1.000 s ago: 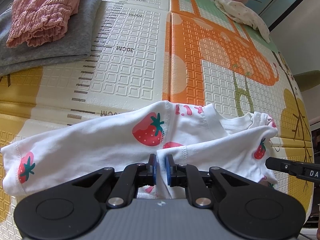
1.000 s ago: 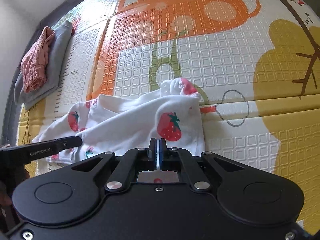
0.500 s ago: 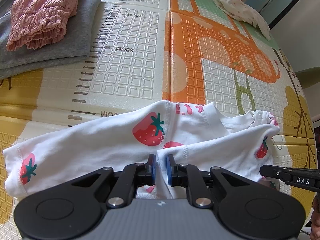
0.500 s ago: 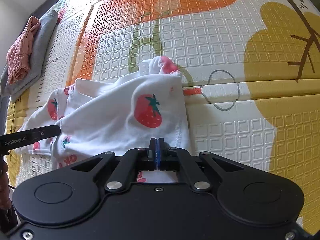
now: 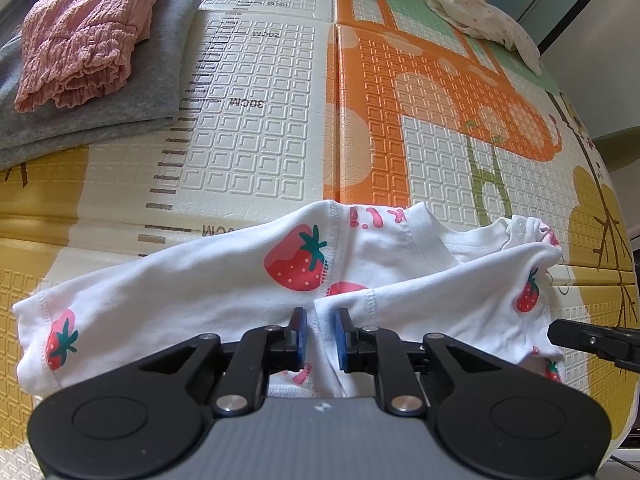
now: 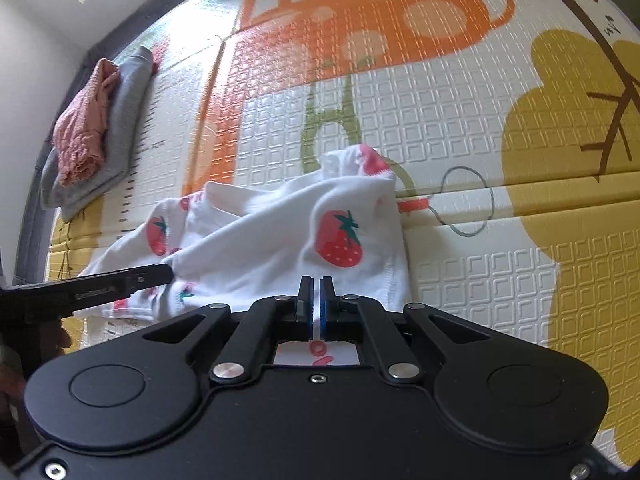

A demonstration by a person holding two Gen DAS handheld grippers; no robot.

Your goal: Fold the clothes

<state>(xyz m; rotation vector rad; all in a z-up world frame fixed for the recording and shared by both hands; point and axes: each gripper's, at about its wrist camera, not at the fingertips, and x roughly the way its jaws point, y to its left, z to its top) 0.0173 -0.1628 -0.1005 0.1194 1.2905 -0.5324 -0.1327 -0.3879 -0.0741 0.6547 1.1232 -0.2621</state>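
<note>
A white strawberry-print shirt (image 5: 200, 292) lies bunched in a long band across the play mat (image 5: 256, 148). My left gripper (image 5: 320, 316) sits at its near edge. Its jaws are opening, and a fold of the cloth stands loose between the blue pads (image 5: 301, 330). My right gripper (image 6: 317, 284) pinches the right end of the shirt (image 6: 260, 248) near a strawberry. A thin strip of white cloth shows between its pads, which are just starting to part. The right gripper's tip (image 5: 560, 332) shows at the right of the left wrist view. The left gripper's finger (image 6: 152, 276) touches the shirt's left part.
A pink crinkled garment (image 5: 84, 32) lies folded on a grey folded one (image 5: 160, 80) at the mat's far left. A white dotted garment (image 5: 480, 20) sits crumpled at the far right corner. Bare mat stretches beyond the shirt.
The left pads have drawn a little apart around the fold. The right gripper has shifted slightly, a thin gap now shows between its pads, and its view is blurred. The shirt lies much as before.
</note>
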